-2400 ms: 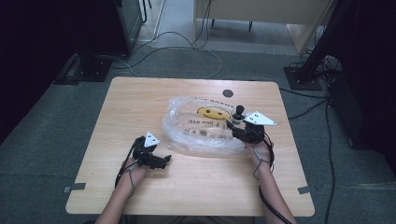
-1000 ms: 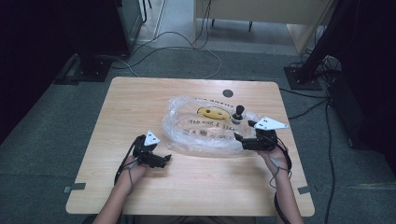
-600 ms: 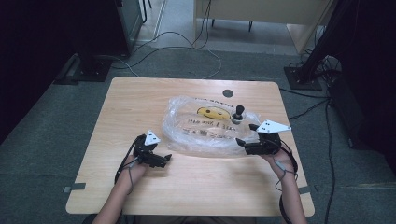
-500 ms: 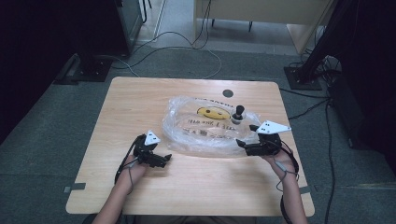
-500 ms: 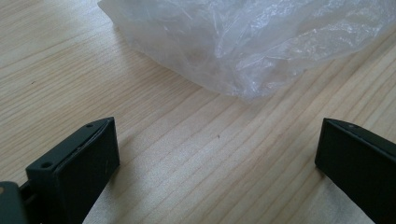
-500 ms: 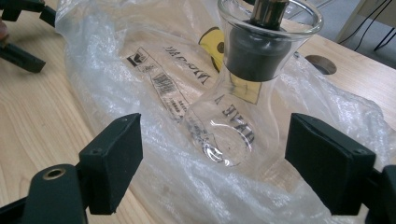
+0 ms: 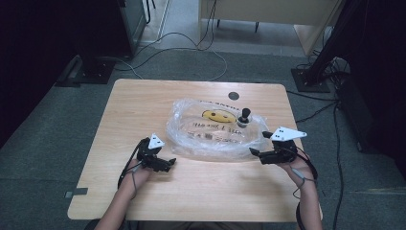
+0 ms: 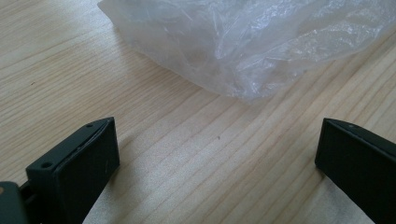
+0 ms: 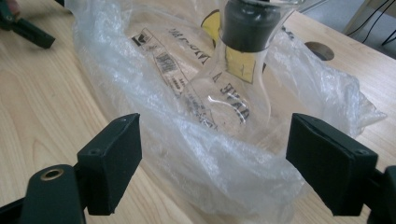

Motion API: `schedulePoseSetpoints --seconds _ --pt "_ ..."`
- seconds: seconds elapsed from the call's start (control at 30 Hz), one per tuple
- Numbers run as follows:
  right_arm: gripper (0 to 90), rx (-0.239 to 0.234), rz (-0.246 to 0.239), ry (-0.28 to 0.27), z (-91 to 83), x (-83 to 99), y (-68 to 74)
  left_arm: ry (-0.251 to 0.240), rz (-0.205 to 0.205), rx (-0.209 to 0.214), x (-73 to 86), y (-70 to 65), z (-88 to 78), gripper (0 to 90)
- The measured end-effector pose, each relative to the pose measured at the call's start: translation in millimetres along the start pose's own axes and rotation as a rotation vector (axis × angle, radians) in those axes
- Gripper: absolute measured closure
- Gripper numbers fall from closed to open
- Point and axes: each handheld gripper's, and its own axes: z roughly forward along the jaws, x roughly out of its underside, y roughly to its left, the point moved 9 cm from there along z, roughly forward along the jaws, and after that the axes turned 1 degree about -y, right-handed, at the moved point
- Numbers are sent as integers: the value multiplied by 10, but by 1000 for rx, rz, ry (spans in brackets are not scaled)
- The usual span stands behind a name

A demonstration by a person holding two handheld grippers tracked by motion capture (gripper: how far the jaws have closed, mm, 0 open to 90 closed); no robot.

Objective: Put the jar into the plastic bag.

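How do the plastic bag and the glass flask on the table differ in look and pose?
The plastic bag lies flat, crumpled and wide, printed with a yellow smiley; the glass flask stands upright, smooth and rigid, with a dark stopper. The bag is much broader, the flask far smaller and taller. The flask stands on the bag. Both are see-through and rest on the wooden table.

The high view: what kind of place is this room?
Probably a lab or recording studio: a bare wooden table on grey carpet, loose cables across the floor, and black equipment stands around it.
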Motion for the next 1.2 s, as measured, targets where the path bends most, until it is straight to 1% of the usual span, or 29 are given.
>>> schedulePoseSetpoints --seconds 0.2,0.3,0.43,0.6,0.67,0.73,0.87,0.93,0.97,1.07,1.13,1.2 --pt "180 -11 -2 10 -96 49 -25 0 0 0 0 0 0 0" --pt "177 -13 11 18 -139 80 -47 0 1 0 0 1 0 0" --pt "177 -16 18 30 -165 132 -79 0 0 0 0 0 0 0" --pt "177 -6 32 44 -173 198 -134 0 0 0 0 0 0 0" --pt "173 -5 33 62 -168 240 -144 0 0 0 0 0 0 0" --pt "173 -1 22 83 -155 292 -158 0 0 0 0 0 0 0" --pt "173 -5 35 105 -110 359 -177 0 0 0 0 0 0 0" --pt "173 -6 36 117 -80 392 -186 0 0 0 0 0 0 0" --pt "173 -5 39 135 -53 430 -190 0 0 0 0 0 0 0" --pt "173 -9 38 149 -25 467 -194 0 0 0 0 0 0 0" --pt "173 -10 49 167 13 525 -204 0 0 0 0 0 0 0" --pt "173 -14 60 173 38 557 -211 0 0 0 0 0 0 0"
